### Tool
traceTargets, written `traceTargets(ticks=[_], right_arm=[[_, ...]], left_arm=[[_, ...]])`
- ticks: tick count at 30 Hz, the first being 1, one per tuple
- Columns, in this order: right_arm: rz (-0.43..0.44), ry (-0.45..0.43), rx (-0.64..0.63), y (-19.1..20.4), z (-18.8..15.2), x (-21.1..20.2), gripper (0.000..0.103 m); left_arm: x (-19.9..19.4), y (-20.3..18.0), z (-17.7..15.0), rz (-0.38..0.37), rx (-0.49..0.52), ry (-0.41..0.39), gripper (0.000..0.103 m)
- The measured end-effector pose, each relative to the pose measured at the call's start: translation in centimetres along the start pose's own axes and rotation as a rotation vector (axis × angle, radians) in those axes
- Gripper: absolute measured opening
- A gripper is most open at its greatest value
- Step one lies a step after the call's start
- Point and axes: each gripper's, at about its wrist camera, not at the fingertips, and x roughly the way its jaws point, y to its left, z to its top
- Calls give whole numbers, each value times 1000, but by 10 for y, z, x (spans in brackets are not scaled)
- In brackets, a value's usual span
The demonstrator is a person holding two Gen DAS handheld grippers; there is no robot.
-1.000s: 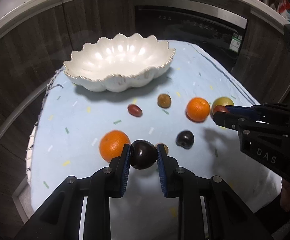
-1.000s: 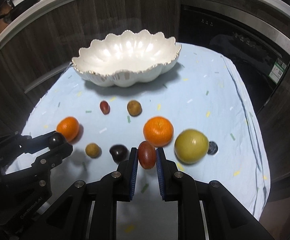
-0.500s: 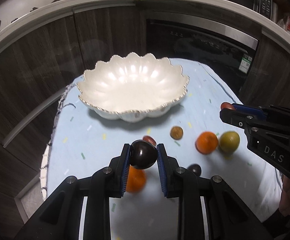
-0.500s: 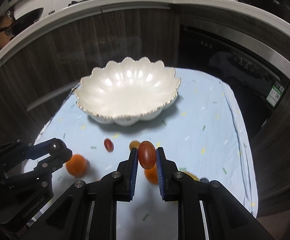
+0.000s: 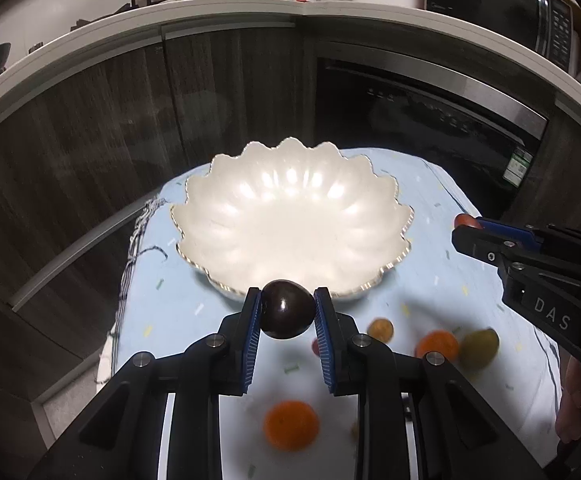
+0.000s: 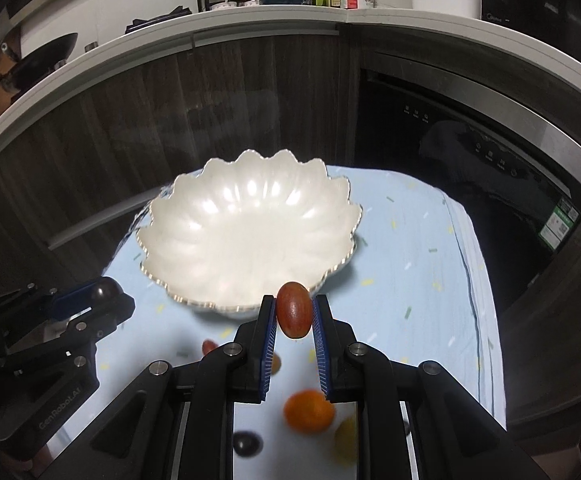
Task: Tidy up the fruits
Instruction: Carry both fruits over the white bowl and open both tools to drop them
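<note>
Both fruits have come up off the blue-clothed surface (image 5: 430, 216) since a second ago and now hang just short of the scalloped white bowl (image 5: 290, 216), so I judge the drop-in is next. My left tool (image 5: 287, 314) is clenched on a dark plum (image 5: 288, 314); my right tool (image 6: 294, 316) grips a reddish oval fruit (image 6: 294, 315). Both tools tilt downward toward the bowl's near rim. Oranges (image 5: 291, 425) and other fruit remain on the cloth below.

Pearly white bowl (image 5: 290, 216) — confetti-flecked pale-blue cloth (image 5: 442, 280)
</note>
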Motion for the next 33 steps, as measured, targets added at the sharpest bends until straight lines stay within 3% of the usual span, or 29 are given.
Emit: traceTargets(ticks=[17,33], right_arm=[[-28,6,-24,-2,44,48,20],[-60,94,-11,-7,56,104,20]], left_arm=[[52,27,43,23,-32,19,27],[100,41,57,27,-46,101,27]])
